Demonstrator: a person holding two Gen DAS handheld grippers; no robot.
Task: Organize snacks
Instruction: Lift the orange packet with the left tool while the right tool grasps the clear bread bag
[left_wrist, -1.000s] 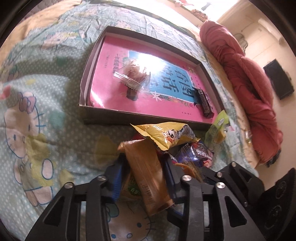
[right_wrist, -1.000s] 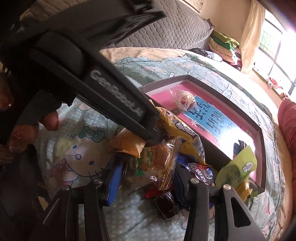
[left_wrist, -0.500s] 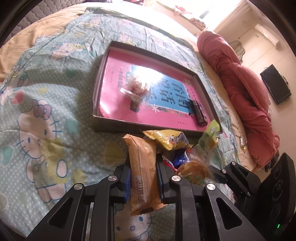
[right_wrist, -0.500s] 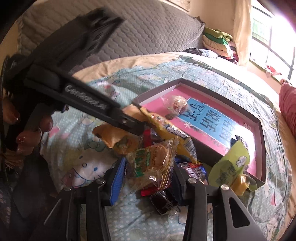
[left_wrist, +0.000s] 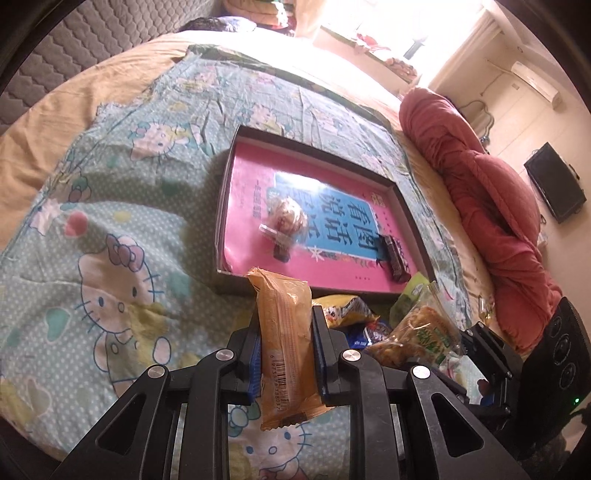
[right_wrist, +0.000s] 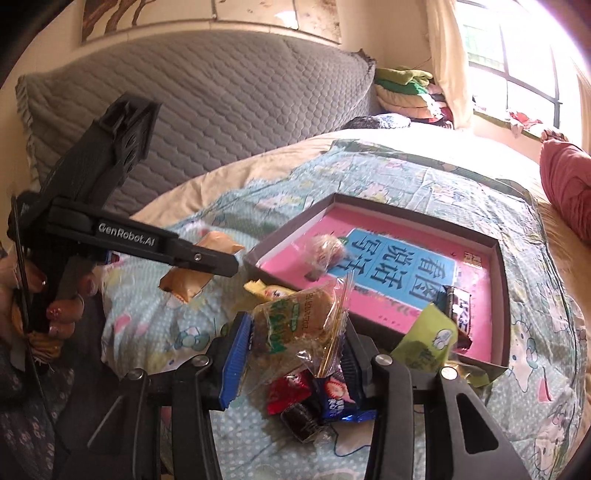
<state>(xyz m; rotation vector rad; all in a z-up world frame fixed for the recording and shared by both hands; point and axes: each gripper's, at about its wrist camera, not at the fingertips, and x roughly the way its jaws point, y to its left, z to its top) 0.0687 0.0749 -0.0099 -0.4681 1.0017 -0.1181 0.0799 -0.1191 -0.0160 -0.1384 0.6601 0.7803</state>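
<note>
Both grippers are loaded. The left gripper (left_wrist: 284, 343) has its jaws clamped on an orange packet (left_wrist: 284, 332), which stands upright between the blue pads, barcode end hanging below them, clear of the bedspread (left_wrist: 110, 206). In the right wrist view that same packet (right_wrist: 201, 269) pokes out past the left gripper's black arm, and a hand (right_wrist: 55, 295) grips the handle at the left edge.

The right gripper (right_wrist: 295, 332) has its jaws pressed on a clear bun bag (right_wrist: 299, 325) with green print, tilted and lifted off the snack pile. Under it on the bedspread lie a red wrapper (right_wrist: 286, 391), a blue packet (right_wrist: 336, 398) and a dark candy (right_wrist: 301, 424). A yellow packet (right_wrist: 269, 291) sits just behind, a green packet (right_wrist: 424, 343) leans on the near wall of the box.

The box (right_wrist: 496, 295) rests on the bed beyond the pile, its pink-and-blue floor holding a round clear-wrapped snack (right_wrist: 325, 254) and a dark bar (right_wrist: 458, 310) at the near right corner.
</note>
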